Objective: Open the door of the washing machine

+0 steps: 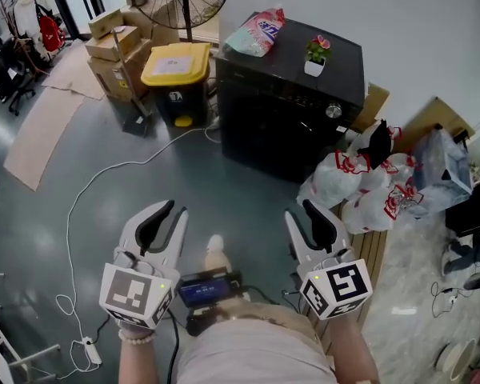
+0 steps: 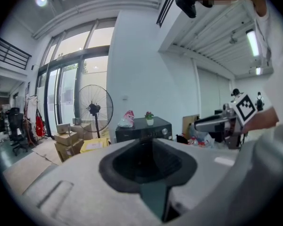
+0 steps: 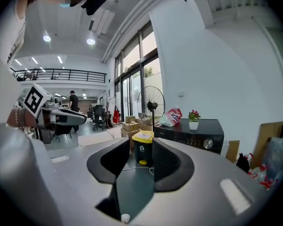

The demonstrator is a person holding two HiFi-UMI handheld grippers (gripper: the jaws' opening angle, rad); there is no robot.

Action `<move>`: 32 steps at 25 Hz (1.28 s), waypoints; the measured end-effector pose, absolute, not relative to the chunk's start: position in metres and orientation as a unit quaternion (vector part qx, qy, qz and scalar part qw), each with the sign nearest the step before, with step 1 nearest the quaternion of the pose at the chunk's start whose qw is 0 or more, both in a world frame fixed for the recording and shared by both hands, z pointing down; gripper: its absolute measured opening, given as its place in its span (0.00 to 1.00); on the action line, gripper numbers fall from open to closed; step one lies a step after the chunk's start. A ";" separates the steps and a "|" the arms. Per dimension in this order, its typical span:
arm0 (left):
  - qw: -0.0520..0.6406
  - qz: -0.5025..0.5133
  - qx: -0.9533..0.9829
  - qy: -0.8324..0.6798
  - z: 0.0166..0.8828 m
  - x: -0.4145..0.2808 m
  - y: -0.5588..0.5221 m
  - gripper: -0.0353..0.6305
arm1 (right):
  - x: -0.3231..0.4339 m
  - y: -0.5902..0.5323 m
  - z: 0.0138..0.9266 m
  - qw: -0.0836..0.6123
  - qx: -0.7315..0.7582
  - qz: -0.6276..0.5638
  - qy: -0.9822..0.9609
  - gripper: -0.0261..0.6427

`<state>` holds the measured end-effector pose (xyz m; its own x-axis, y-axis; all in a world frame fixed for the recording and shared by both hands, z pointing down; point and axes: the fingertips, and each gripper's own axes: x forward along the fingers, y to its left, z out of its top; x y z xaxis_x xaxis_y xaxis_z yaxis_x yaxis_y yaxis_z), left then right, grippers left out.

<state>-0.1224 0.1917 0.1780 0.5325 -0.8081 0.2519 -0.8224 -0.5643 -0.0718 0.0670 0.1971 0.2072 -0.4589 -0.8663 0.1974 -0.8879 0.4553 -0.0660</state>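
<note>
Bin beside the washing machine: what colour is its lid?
Yellow lid on a black bin; it shows best in the head view.

The washing machine (image 1: 288, 126) is smooth and faintly glossy. The boxes (image 1: 114, 45) are matt cardboard; the bags (image 1: 360, 190) are crinkled plastic.

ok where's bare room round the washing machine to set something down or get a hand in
The washing machine top is bare between the pink bag and the potted plant. The floor in front of it is open, between the white cable and the plastic bags. Crowded: bags piled by its right side, yellow bin close on its left.
</note>
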 end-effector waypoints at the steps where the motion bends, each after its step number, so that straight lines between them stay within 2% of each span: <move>1: 0.027 0.133 0.876 -0.462 0.179 -0.122 0.183 0.17 | 0.066 0.189 0.207 0.067 0.518 0.081 -0.849 0.24; 32: 0.043 0.147 0.915 -0.373 0.194 -0.156 -0.049 0.17 | 0.016 -0.017 0.217 0.085 0.563 0.115 -0.814 0.24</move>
<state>-0.1564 -0.0486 0.1944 0.6783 -0.6700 0.3016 -0.6951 -0.7182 -0.0322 0.0156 -0.0174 0.2170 -0.3521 -0.8970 0.2674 -0.9359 0.3399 -0.0920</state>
